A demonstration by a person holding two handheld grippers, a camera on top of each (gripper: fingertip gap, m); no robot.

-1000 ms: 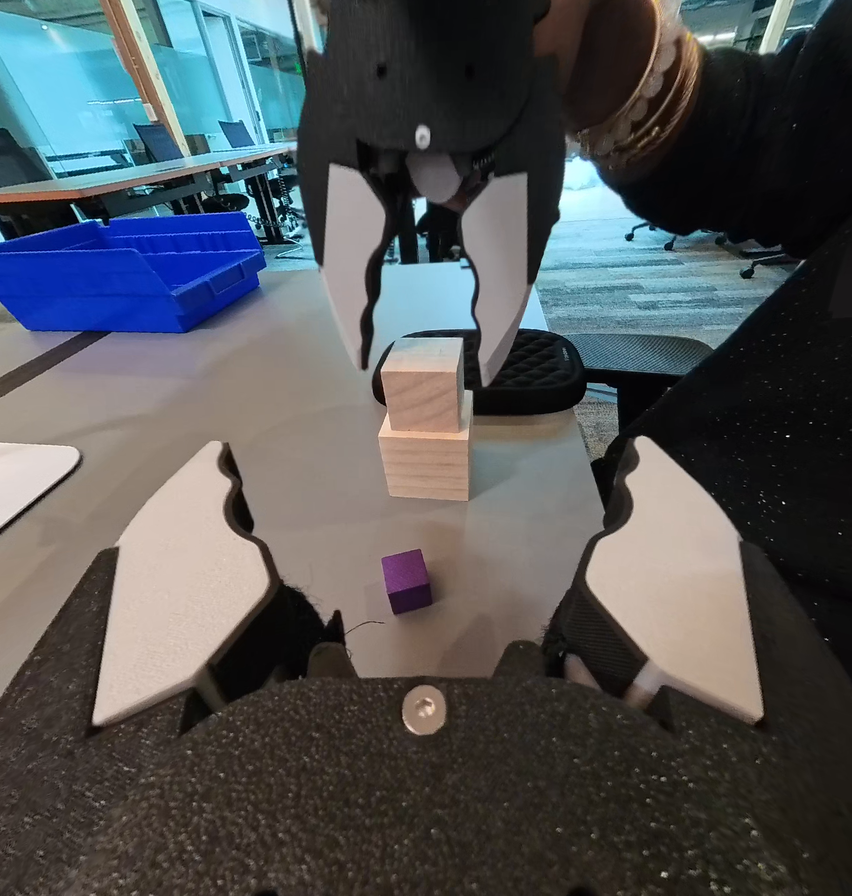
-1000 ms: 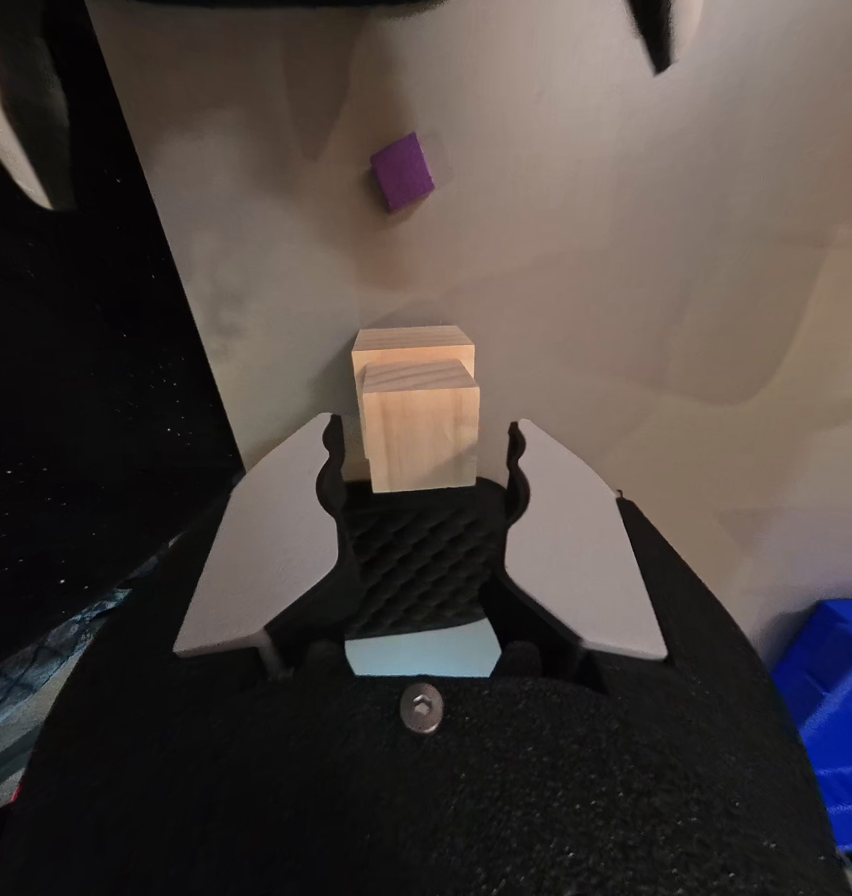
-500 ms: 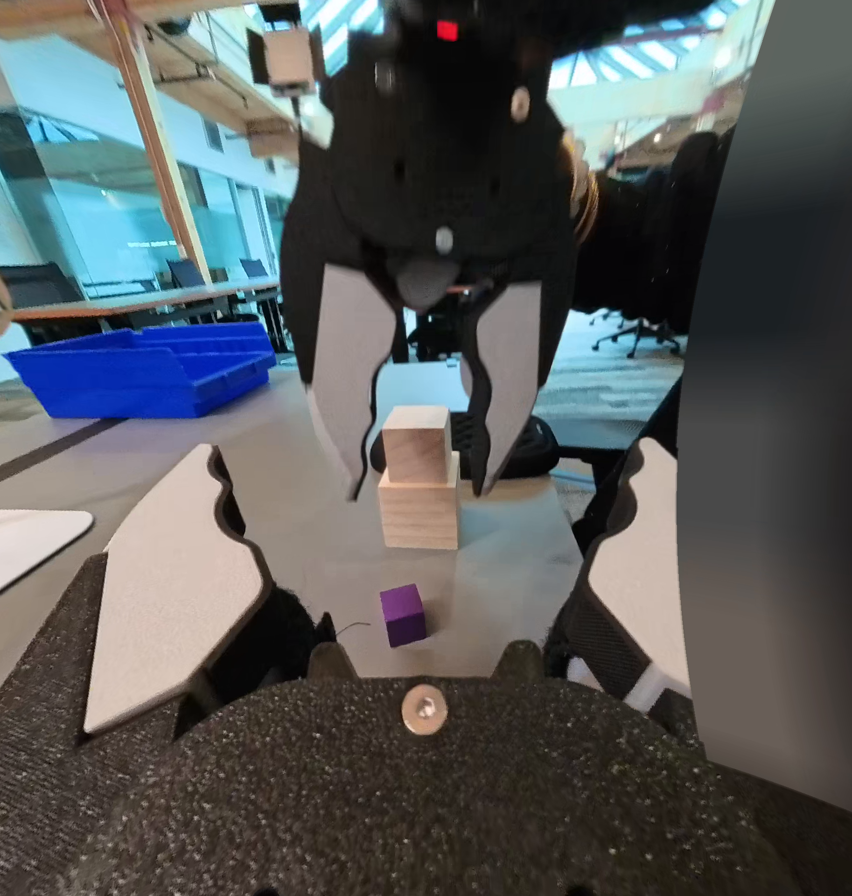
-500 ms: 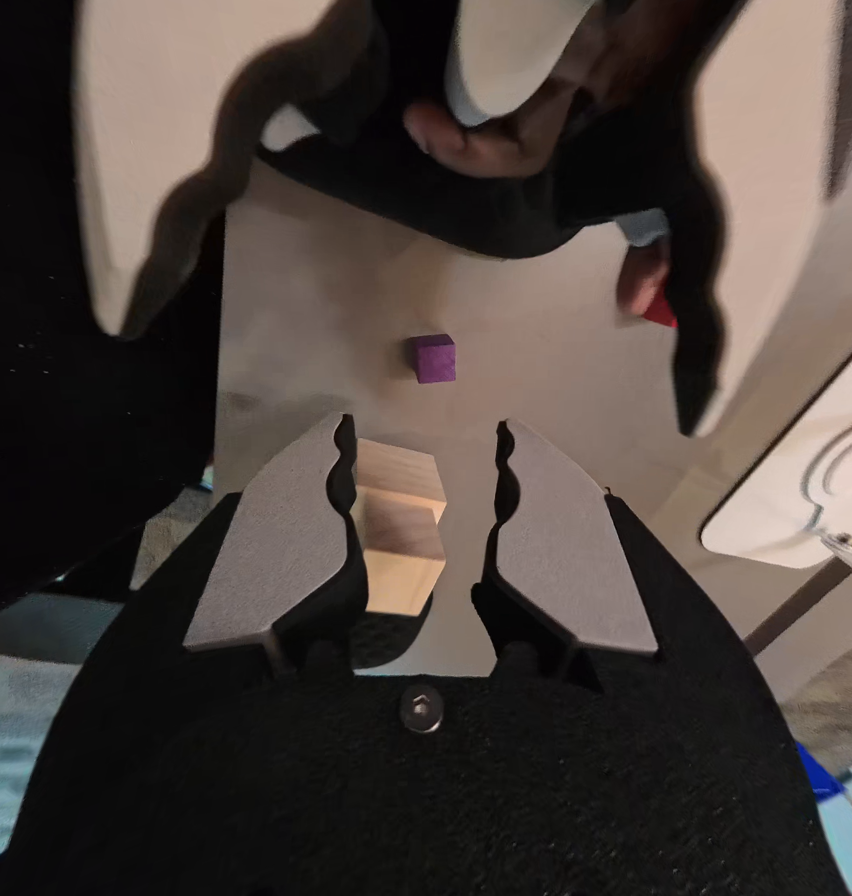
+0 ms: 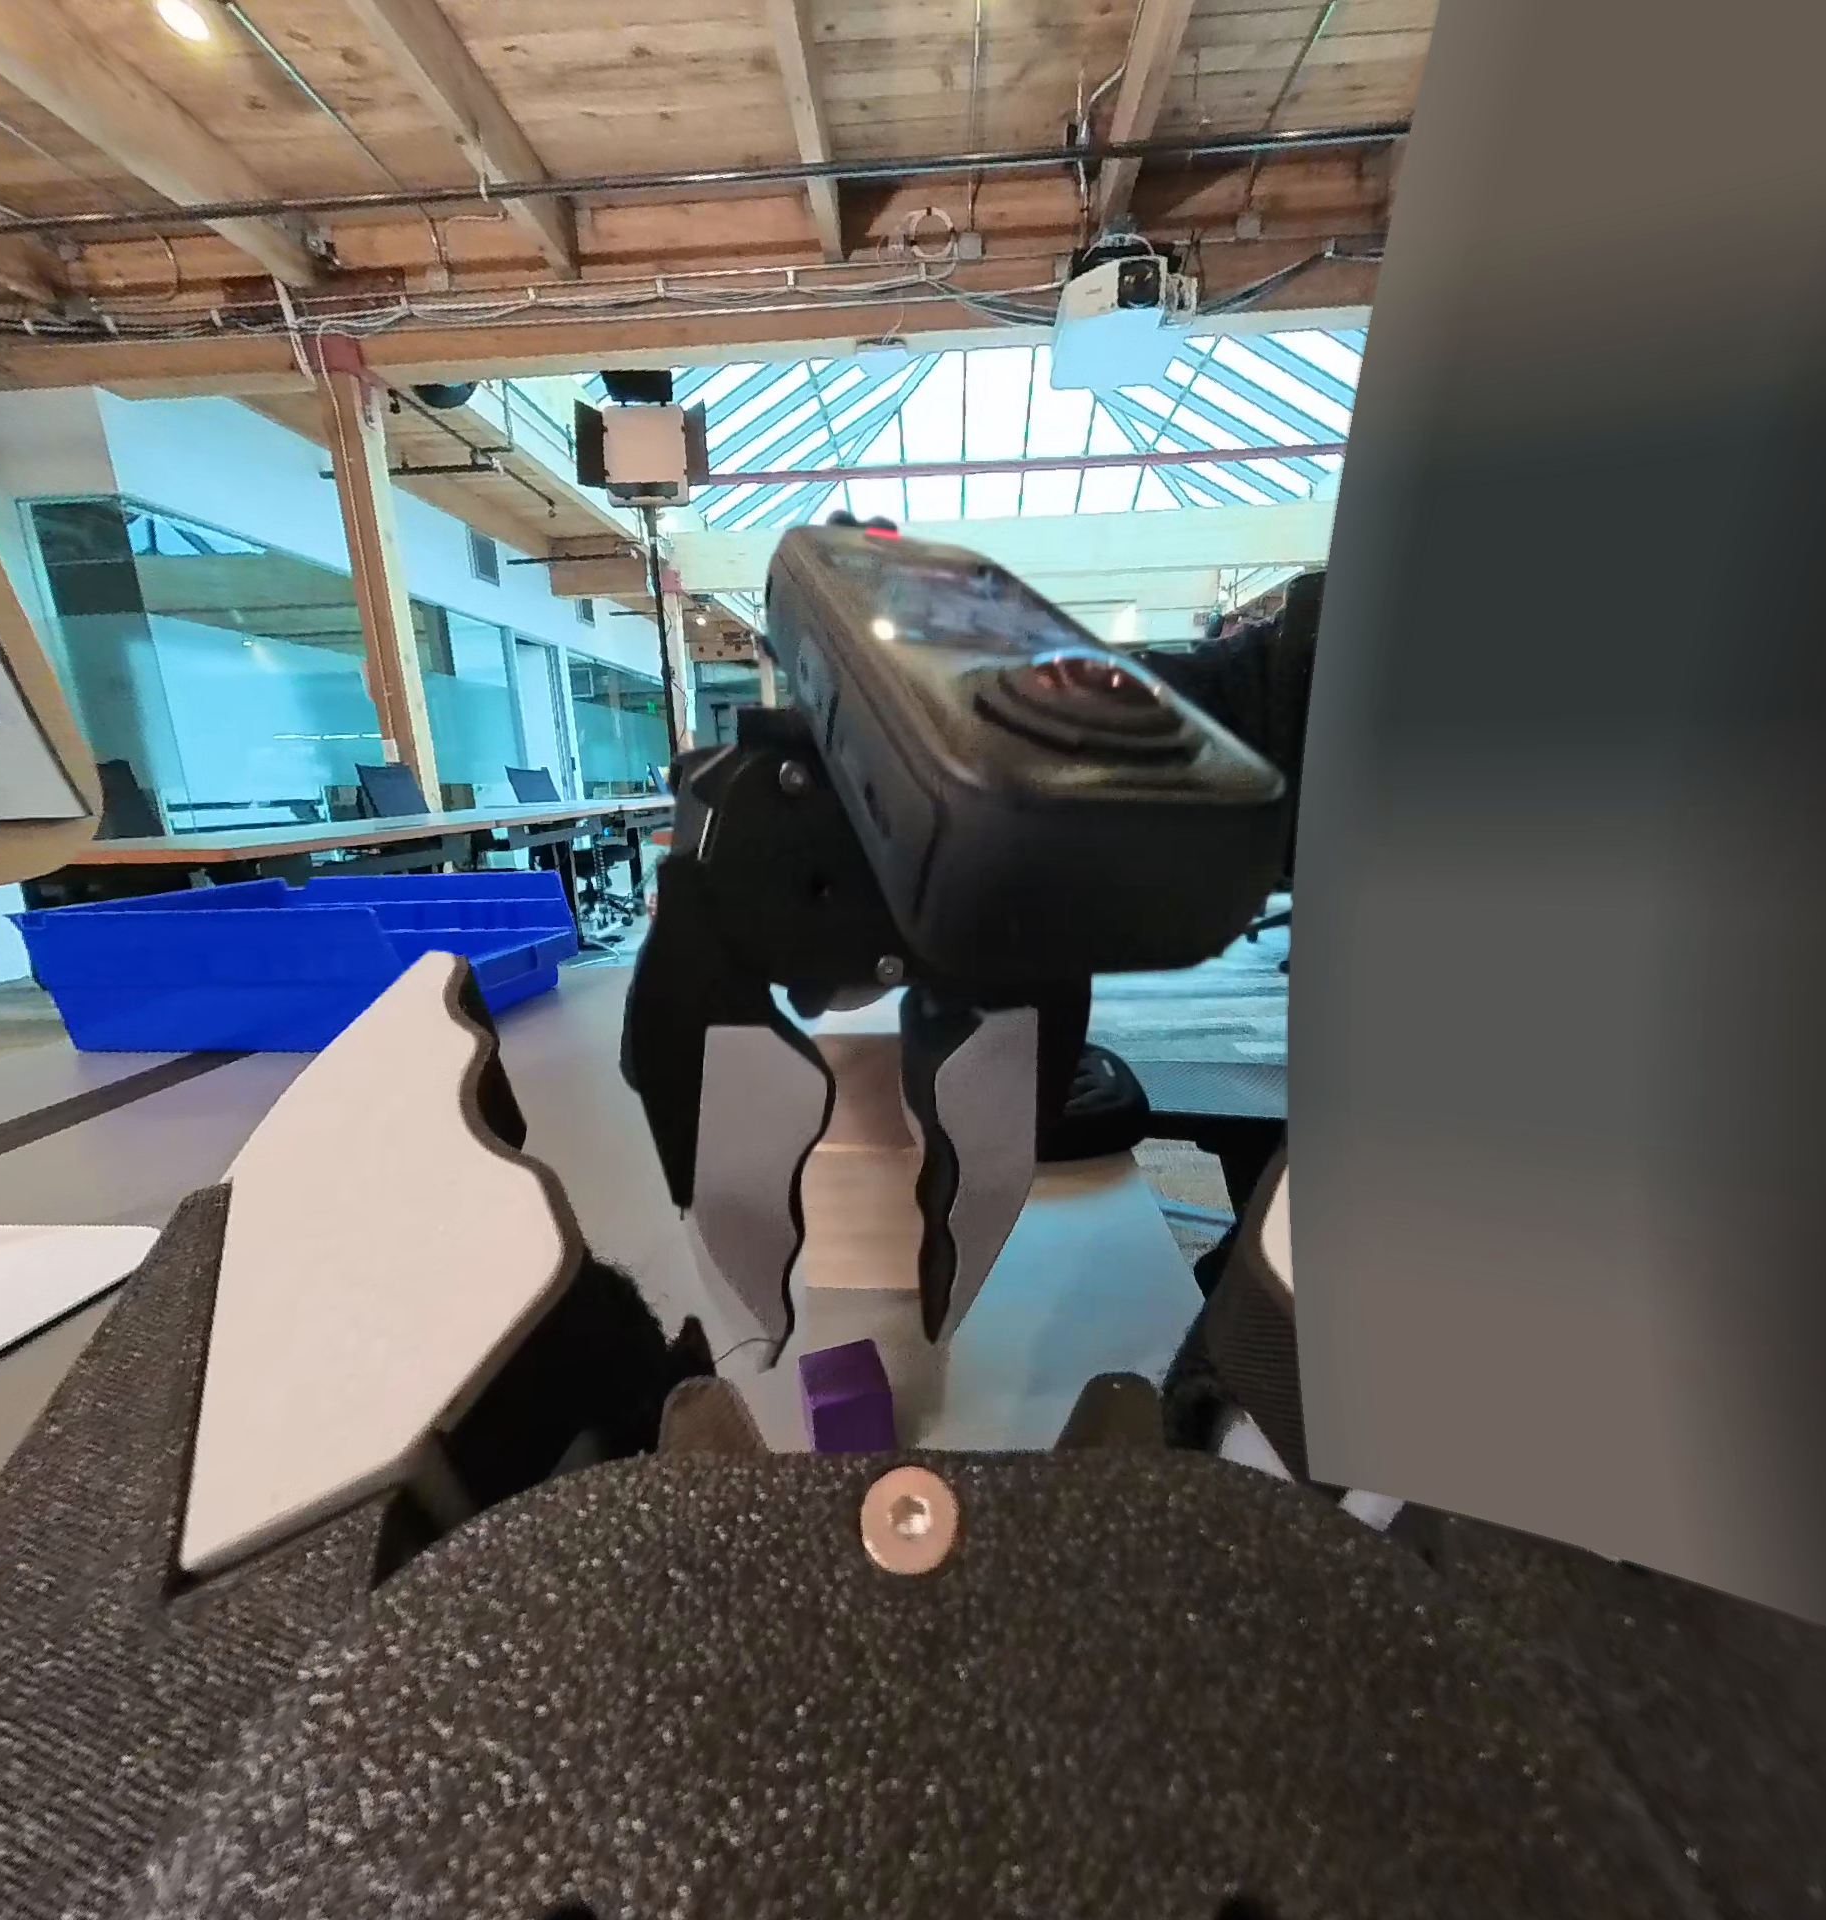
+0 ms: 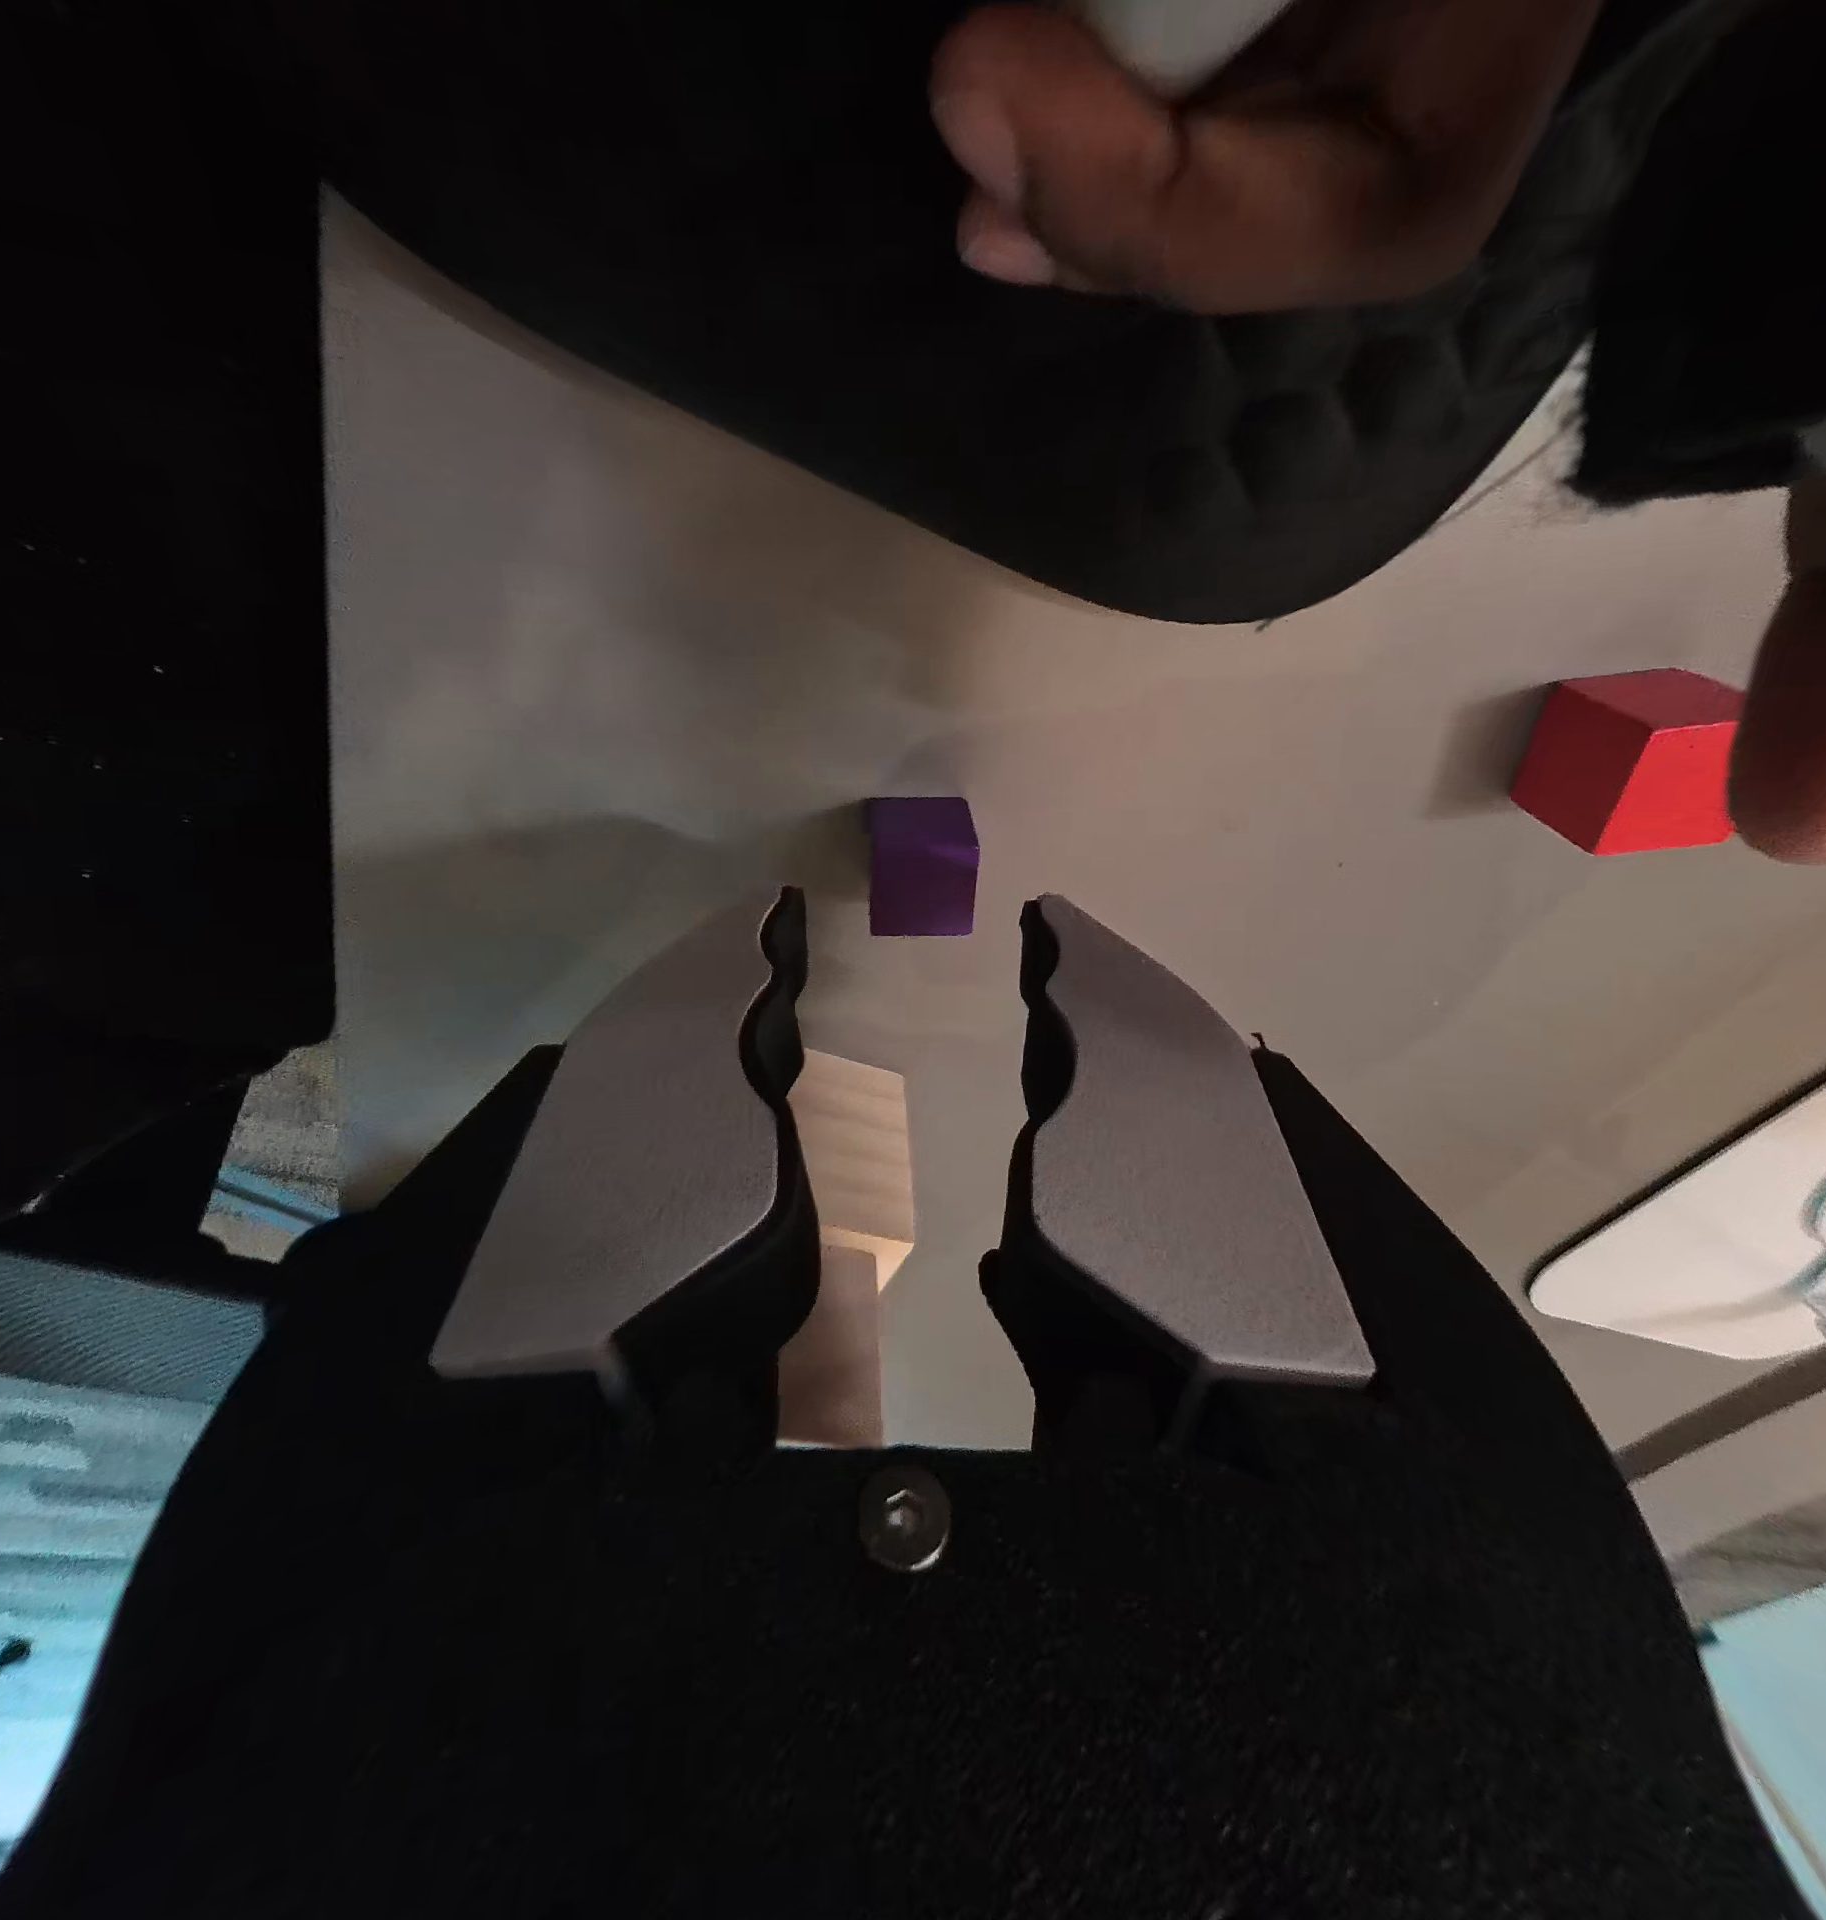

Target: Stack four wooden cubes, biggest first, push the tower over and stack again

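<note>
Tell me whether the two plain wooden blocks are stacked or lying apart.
Stacked. In the left wrist view the upper wooden block sits on the lower wooden block, seen between the open jaws of the right gripper.

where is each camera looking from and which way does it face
Left wrist view: low by the table, facing level across it at the right gripper, stacked wooden blocks, blue bin; own wide-open left gripper's finger shows.
Right wrist view: above, facing down at the table; own open right gripper empty, a hand on top.
Shared: purple cube, wooden blocks.
</note>
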